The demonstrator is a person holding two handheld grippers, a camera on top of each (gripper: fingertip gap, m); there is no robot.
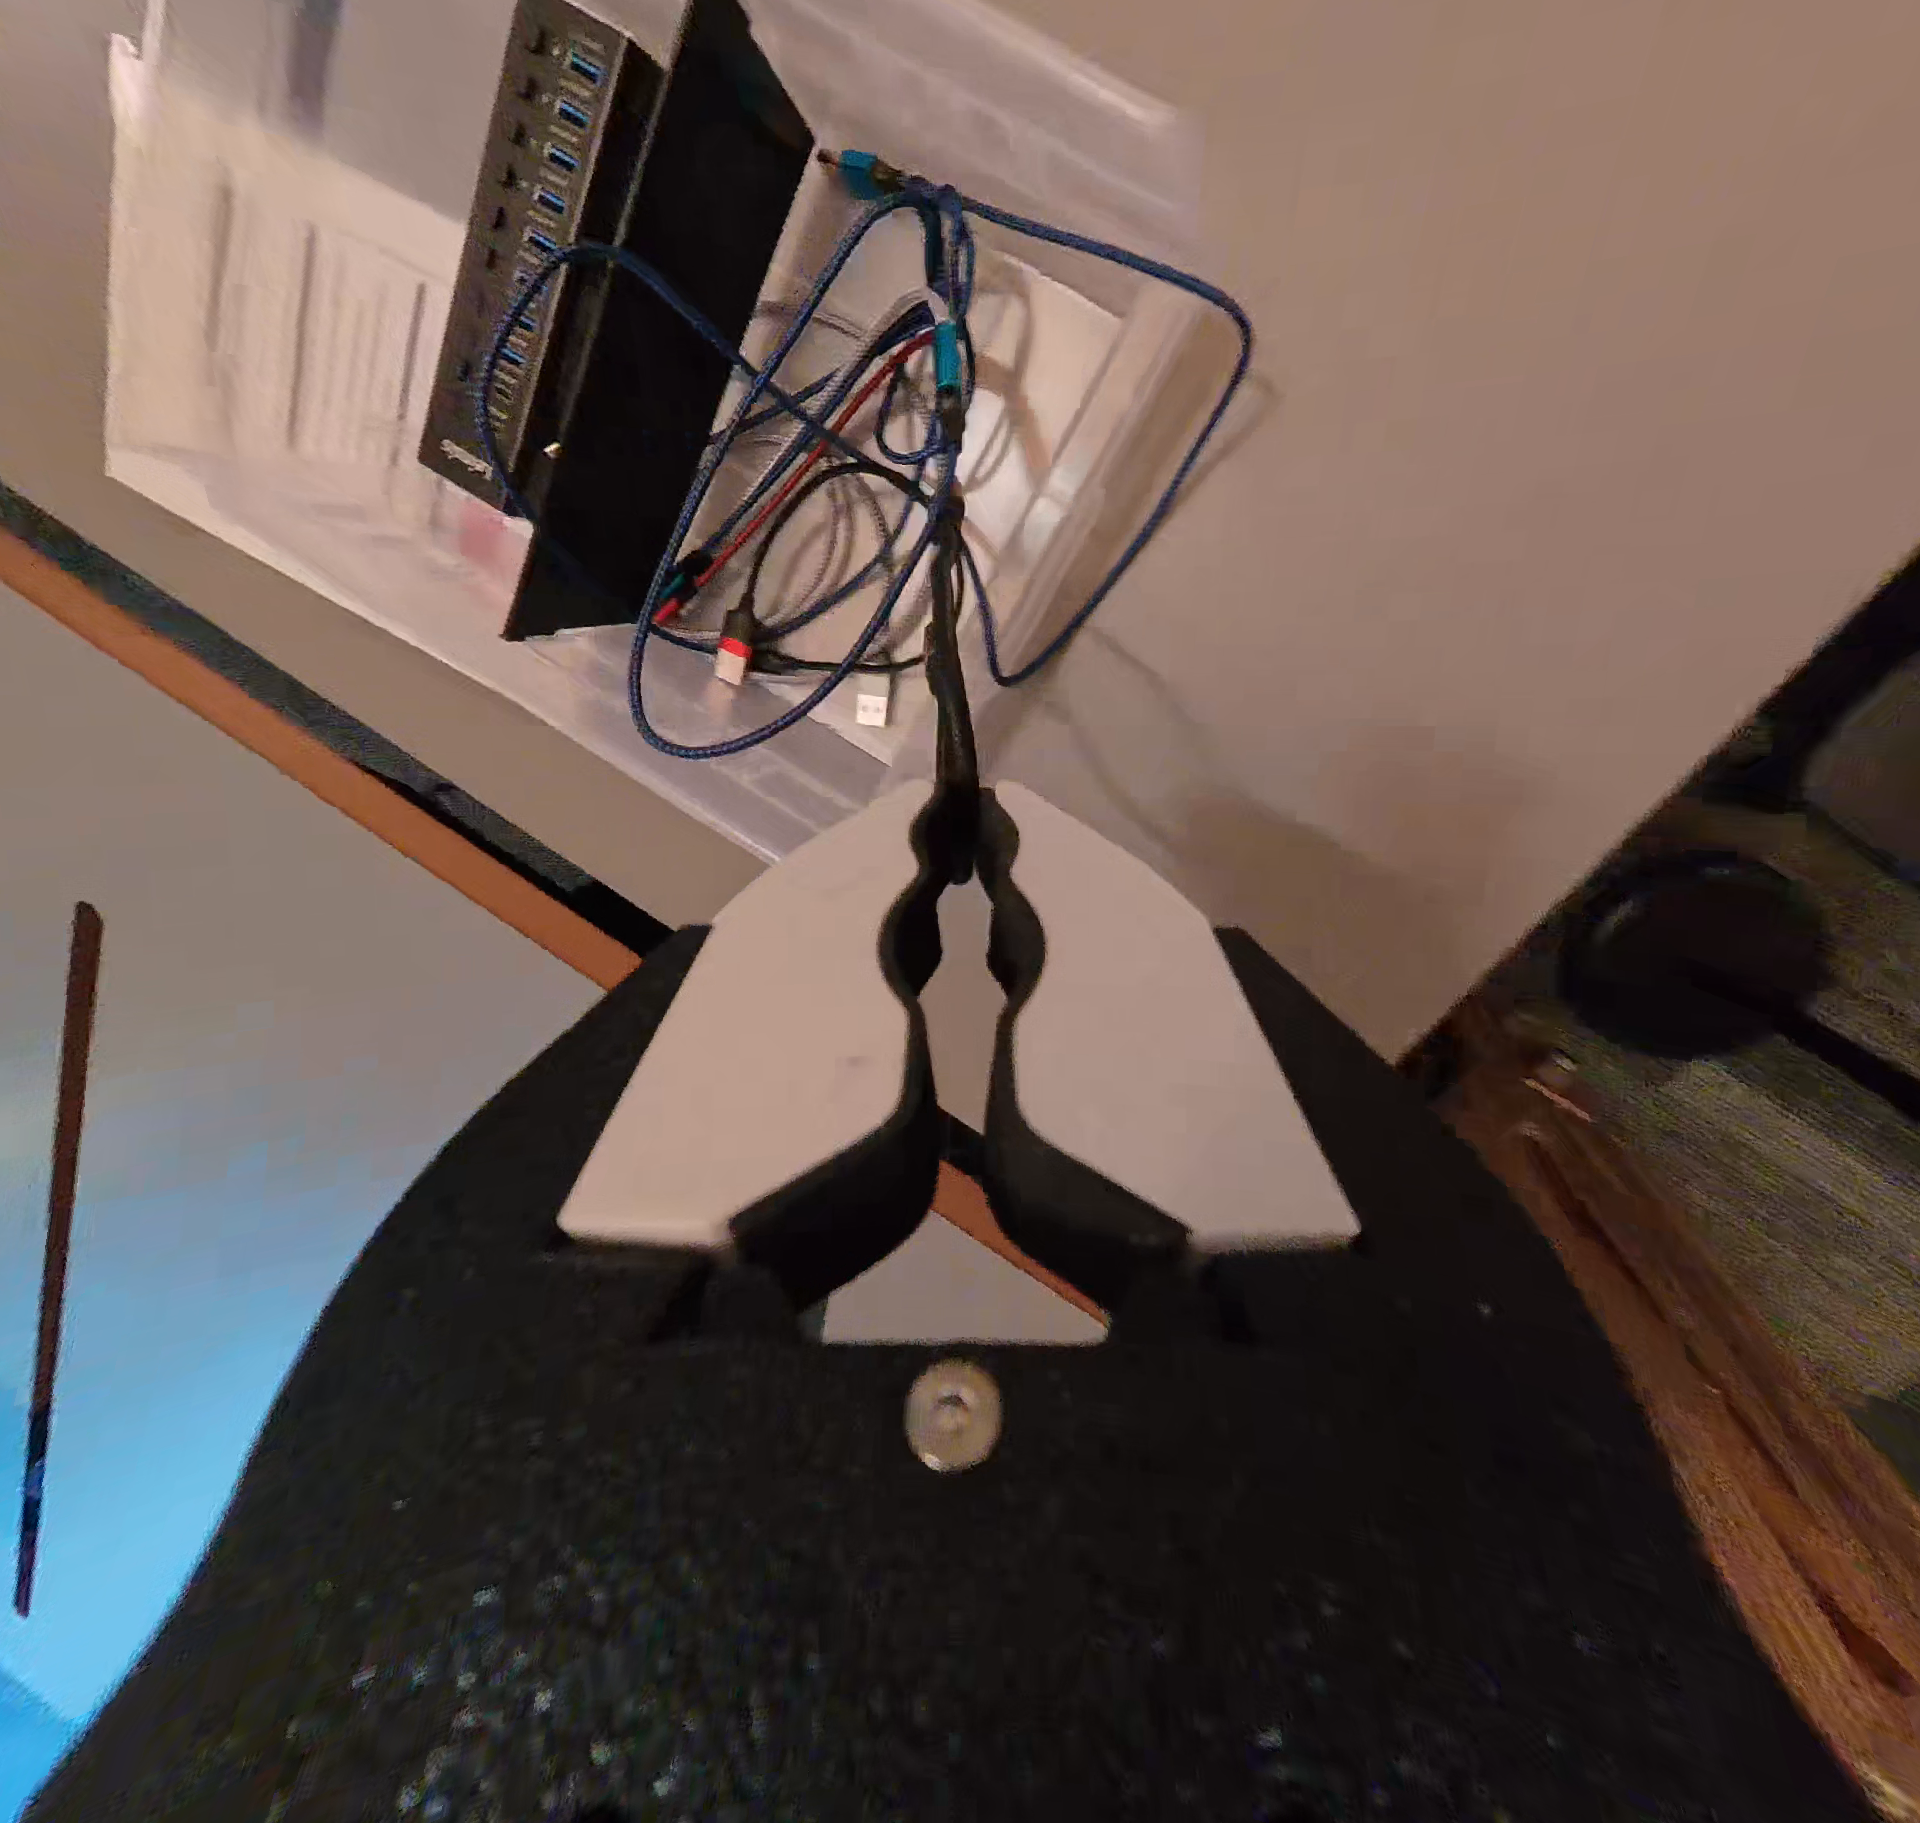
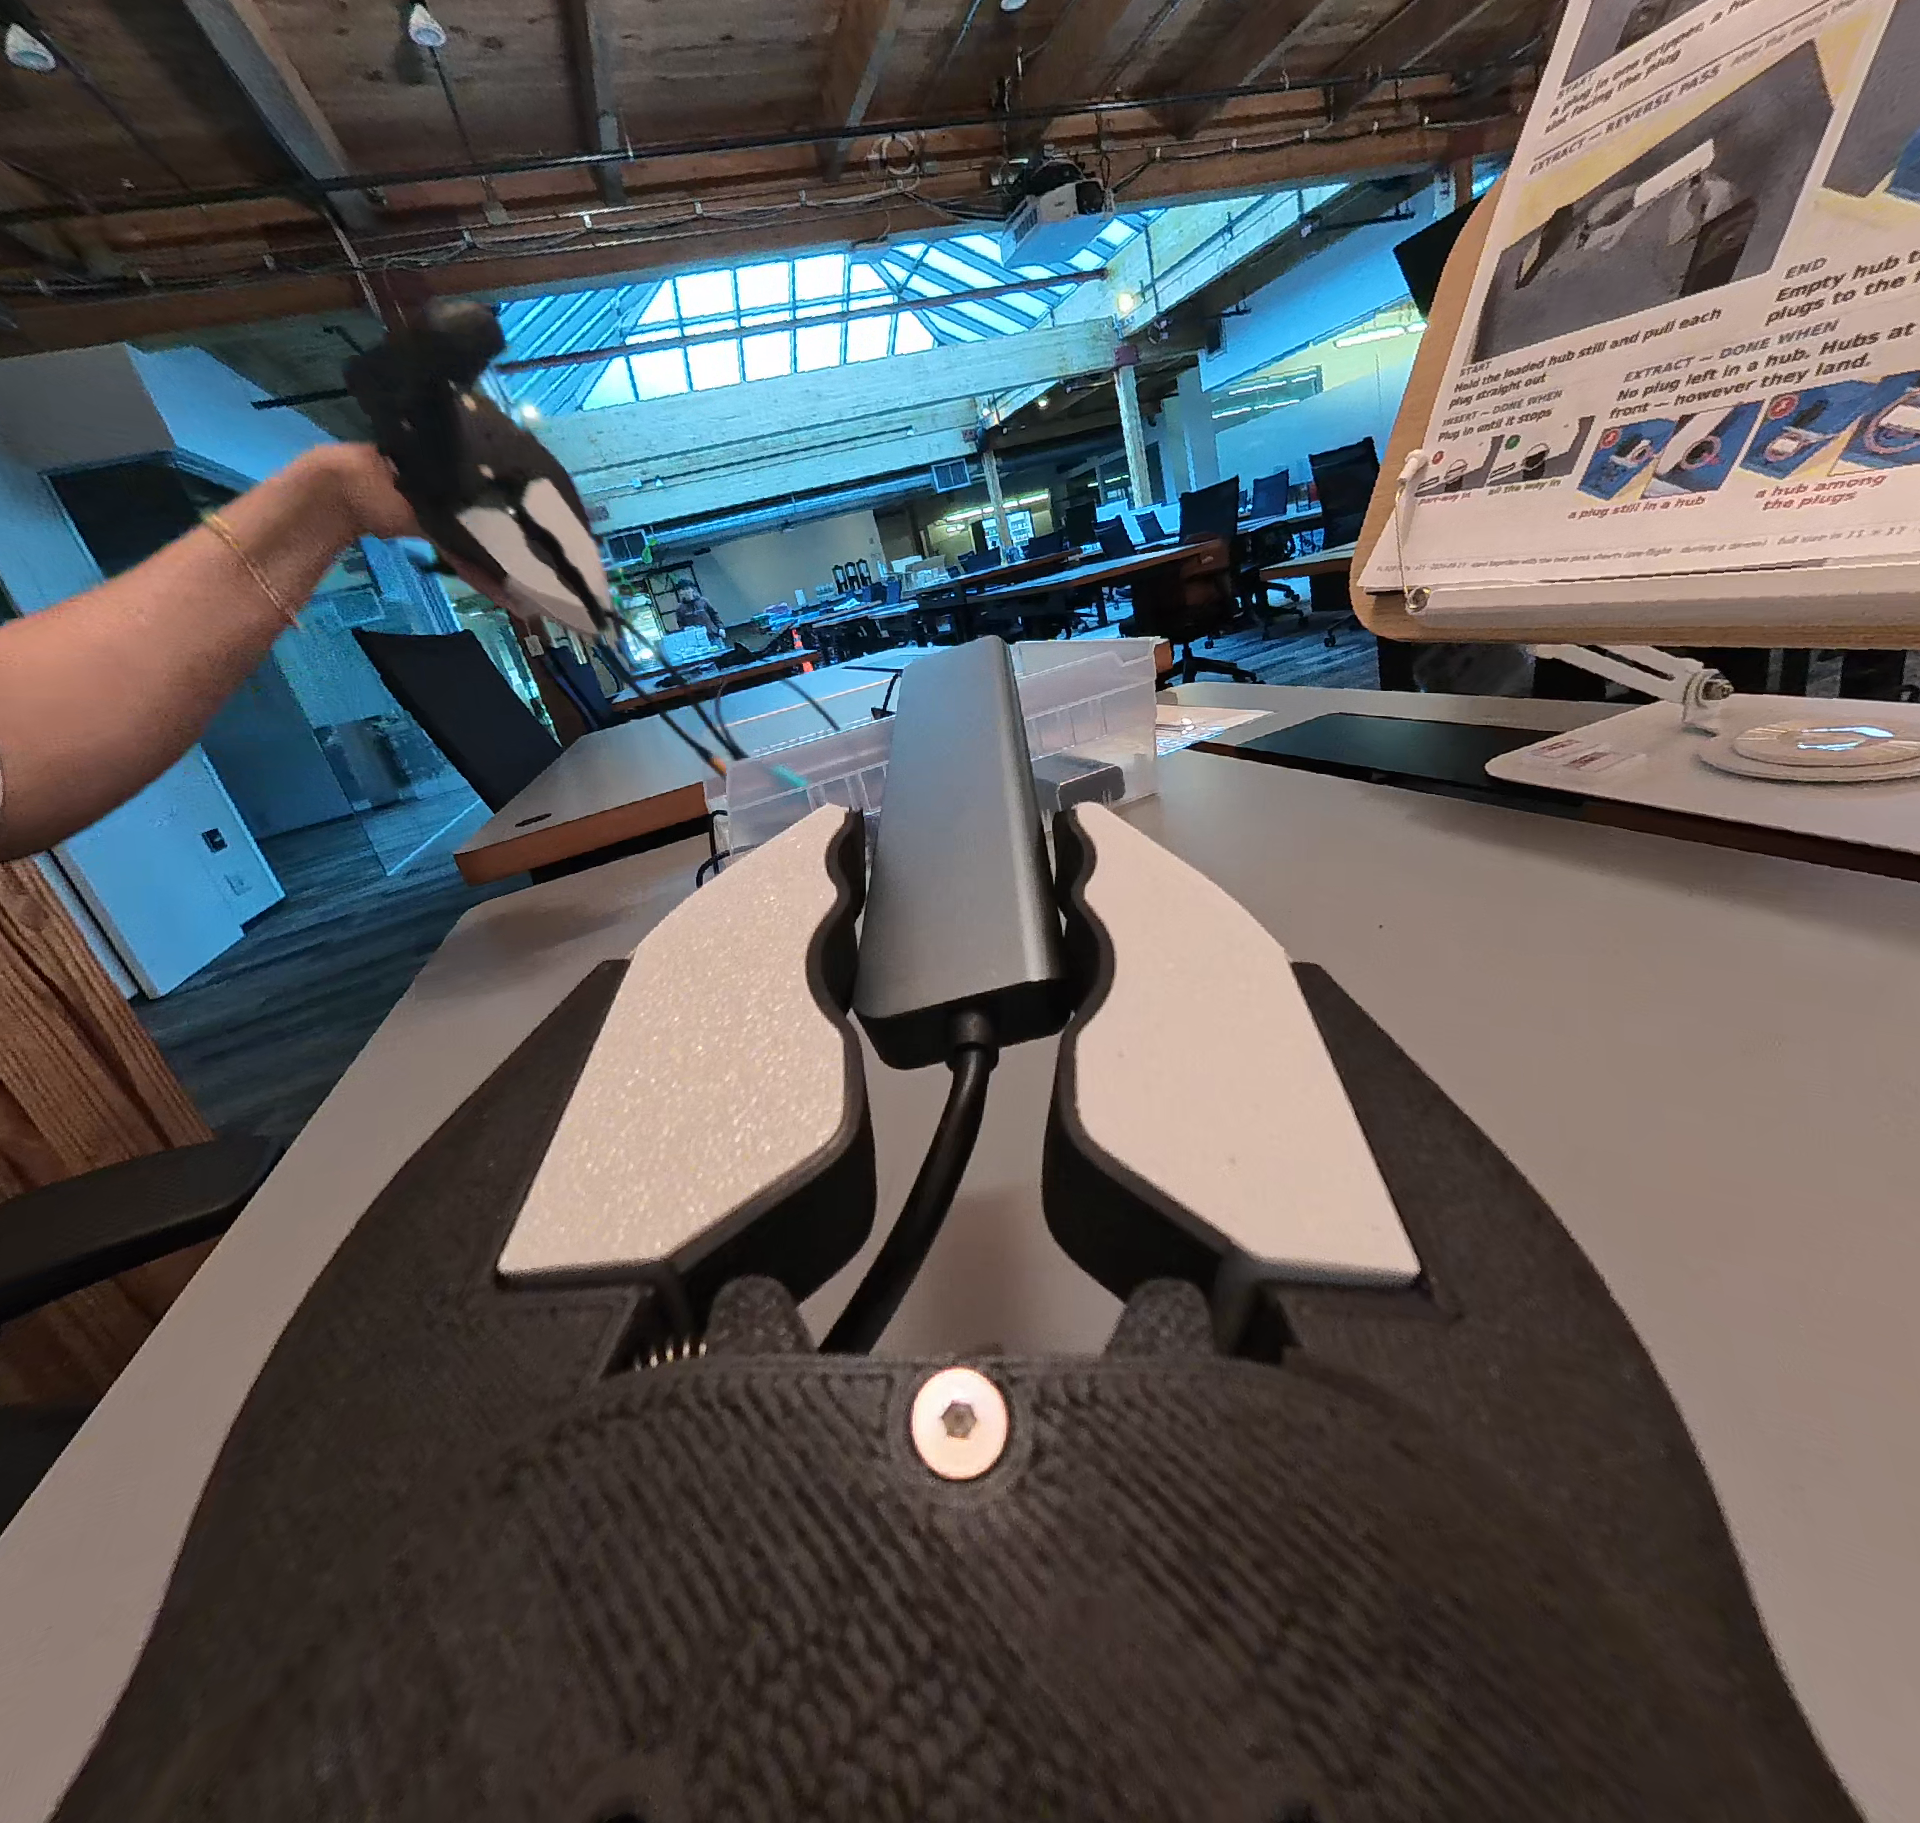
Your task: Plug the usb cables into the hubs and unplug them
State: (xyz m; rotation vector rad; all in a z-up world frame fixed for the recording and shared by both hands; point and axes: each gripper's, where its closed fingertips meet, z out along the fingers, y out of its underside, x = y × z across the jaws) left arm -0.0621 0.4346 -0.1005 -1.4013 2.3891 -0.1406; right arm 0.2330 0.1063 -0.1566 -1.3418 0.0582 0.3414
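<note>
My left gripper (image 1: 958, 805) is shut on a black USB cable (image 1: 951, 672) and holds it above a clear plastic bin (image 1: 1101, 423). The cable runs down into a tangle of blue, red and black cables (image 1: 821, 485) in the bin. A long black multi-port hub (image 1: 540, 235) with blue ports lies in the bin's other half. My right gripper (image 2: 961, 828) is shut on a slim grey hub (image 2: 956, 828), whose black lead (image 2: 925, 1181) trails back between the fingers. The left gripper (image 2: 520, 516) also shows in the right wrist view, raised at the left in a person's hand, cables hanging from it.
The bin (image 2: 1091, 703) stands on a grey table (image 2: 1558, 1046) just beyond the grey hub. An instruction sheet on a wooden board (image 2: 1662, 319) stands at the right on a white arm base (image 2: 1808, 750). A black pad (image 2: 1382, 739) lies beside it. The table's edge (image 1: 312, 765) runs at the left. My right fingertips sit around 45 cm from my left ones.
</note>
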